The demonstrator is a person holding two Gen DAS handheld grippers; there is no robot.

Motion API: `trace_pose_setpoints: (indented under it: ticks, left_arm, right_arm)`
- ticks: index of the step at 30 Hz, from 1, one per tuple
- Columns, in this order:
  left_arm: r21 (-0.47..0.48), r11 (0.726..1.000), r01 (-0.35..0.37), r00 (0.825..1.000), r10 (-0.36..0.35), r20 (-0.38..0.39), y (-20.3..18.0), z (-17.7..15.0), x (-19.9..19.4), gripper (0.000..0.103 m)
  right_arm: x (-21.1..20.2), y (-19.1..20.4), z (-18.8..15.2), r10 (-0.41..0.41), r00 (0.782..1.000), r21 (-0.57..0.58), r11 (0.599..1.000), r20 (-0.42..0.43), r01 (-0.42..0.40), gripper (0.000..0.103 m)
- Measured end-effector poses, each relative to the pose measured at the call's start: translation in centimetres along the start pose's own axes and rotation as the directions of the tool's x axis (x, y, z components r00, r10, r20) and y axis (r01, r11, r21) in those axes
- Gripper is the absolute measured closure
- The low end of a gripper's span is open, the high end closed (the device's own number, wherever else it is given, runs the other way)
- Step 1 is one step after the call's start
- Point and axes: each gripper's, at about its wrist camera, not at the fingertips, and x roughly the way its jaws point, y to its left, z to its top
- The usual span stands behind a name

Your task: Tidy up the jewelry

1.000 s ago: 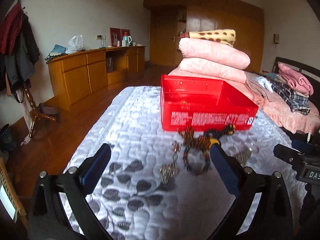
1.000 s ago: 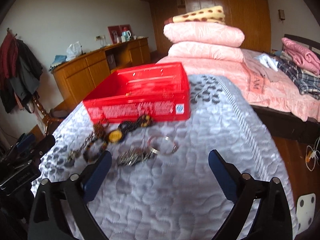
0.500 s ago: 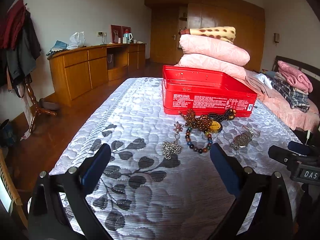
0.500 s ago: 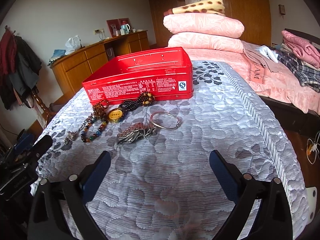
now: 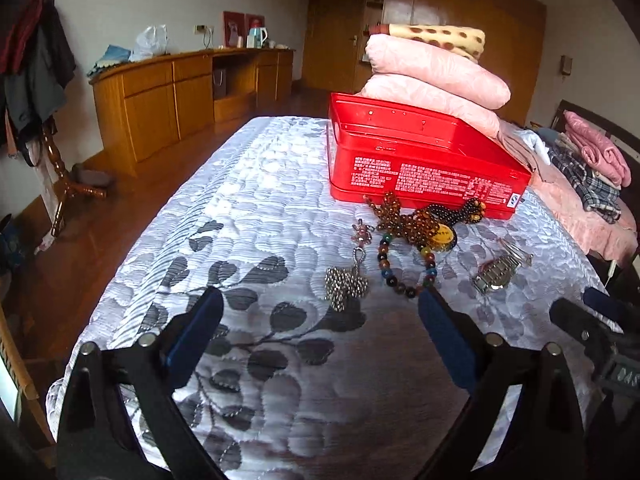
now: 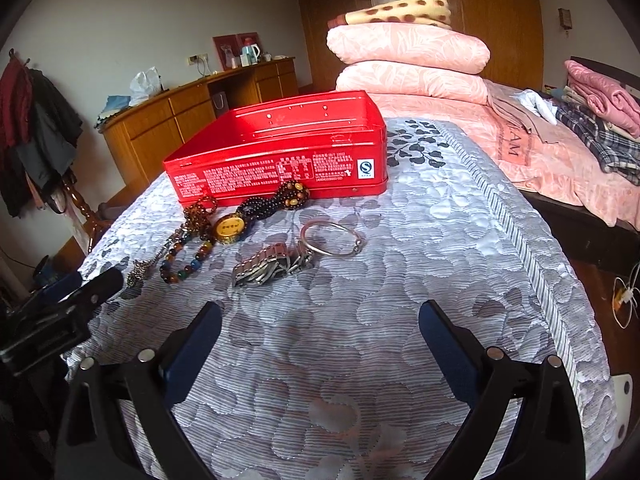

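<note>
An open red tin box (image 5: 420, 160) (image 6: 280, 156) stands on the quilted bed cover. In front of it lie a brown and black bead necklace with a gold pendant (image 5: 424, 224) (image 6: 232, 228), a multicolour bead bracelet (image 5: 404, 268) (image 6: 188, 264), a silver chain pendant (image 5: 346, 280) (image 6: 140, 272), a metal watch (image 5: 496, 274) (image 6: 264, 268) and a silver bangle (image 6: 332, 238). My left gripper (image 5: 320, 320) is open and empty, just short of the chain pendant. My right gripper (image 6: 320, 332) is open and empty, short of the watch.
Stacked pink pillows (image 6: 408, 60) and a spotted blanket lie behind the box. A pink bedspread with folded clothes (image 6: 592, 120) is to the right. A wooden sideboard (image 5: 180, 92) and coat rack (image 5: 36, 80) stand left. The bed cover edge (image 6: 560, 280) drops off right.
Both grippers have drawn back and tilted down a little, so the jewelry sits higher and clearer in both views. Nothing was taken hold of; the jaws stay open.
</note>
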Motion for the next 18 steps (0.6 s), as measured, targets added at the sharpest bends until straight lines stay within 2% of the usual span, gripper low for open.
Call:
trace_pose_setpoints:
  ticks: [1,2,5,10,14,18]
  left_arm:
    - [0.000,1.000,-0.006,1.000,0.006,-0.012,-0.1,0.2,0.4,0.025]
    - [0.001,1.000,-0.004,0.999,0.004,-0.033,-0.1,0.3,0.9,0.029]
    - [-0.012,1.000,0.005,0.995,-0.007,-0.102,0.0,0.5,2.3,0.034]
    - [-0.032,0.999,0.013,0.992,-0.017,-0.126,0.3,0.6,3.0,0.038]
    - [-0.018,1.000,-0.007,0.990,0.005,-0.142,-0.1,0.8,3.5,0.042]
    - [-0.001,0.999,-0.046,0.989,0.046,-0.142,-0.5,0.8,3.5,0.054]
  right_arm:
    - [-0.1,0.1,0.0,0.002,1.000,-0.004,1.000,0.006,-0.002,0.006]
    - [-0.1,0.1,0.1,0.003,1.000,-0.008,1.000,0.010,-0.003,0.006]
    - [-0.2,0.3,0.3,0.006,1.000,-0.019,1.000,0.020,-0.005,0.006]
    - [0.3,0.4,0.6,0.010,1.000,-0.018,1.000,0.016,-0.010,0.006]
    - [0.5,0.3,0.7,0.014,1.000,-0.008,1.000,0.012,-0.014,0.006]
    - [0.7,0.3,0.8,0.013,1.000,0.021,1.000,0.016,-0.013,0.006]
